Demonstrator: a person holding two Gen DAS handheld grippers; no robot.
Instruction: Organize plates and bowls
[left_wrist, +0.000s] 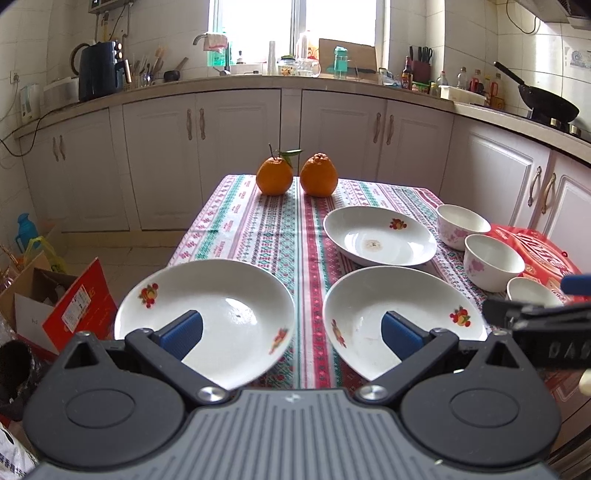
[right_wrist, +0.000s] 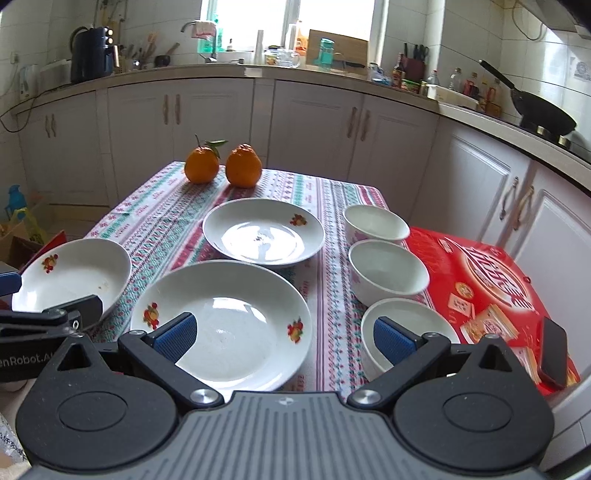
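Three white plates with fruit prints lie on the patterned tablecloth: a near-left plate (left_wrist: 221, 314) (right_wrist: 79, 273), a near-middle plate (left_wrist: 388, 306) (right_wrist: 236, 317) and a far plate (left_wrist: 380, 236) (right_wrist: 264, 230). Three white bowls stand in a row along the right: far bowl (left_wrist: 463, 225) (right_wrist: 375, 221), middle bowl (left_wrist: 493, 260) (right_wrist: 388, 271), near bowl (left_wrist: 532, 291) (right_wrist: 402, 325). My left gripper (left_wrist: 291, 332) hovers open over the gap between the two near plates. My right gripper (right_wrist: 284, 338) is open between the near-middle plate and the near bowl. Neither holds anything.
Two oranges (left_wrist: 275, 177) (left_wrist: 318, 175) sit at the table's far edge. A red box (right_wrist: 487, 288) with a phone (right_wrist: 553, 350) on it lies right of the bowls. Cardboard boxes (left_wrist: 62, 306) stand on the floor at left. Kitchen cabinets (left_wrist: 240, 147) run behind.
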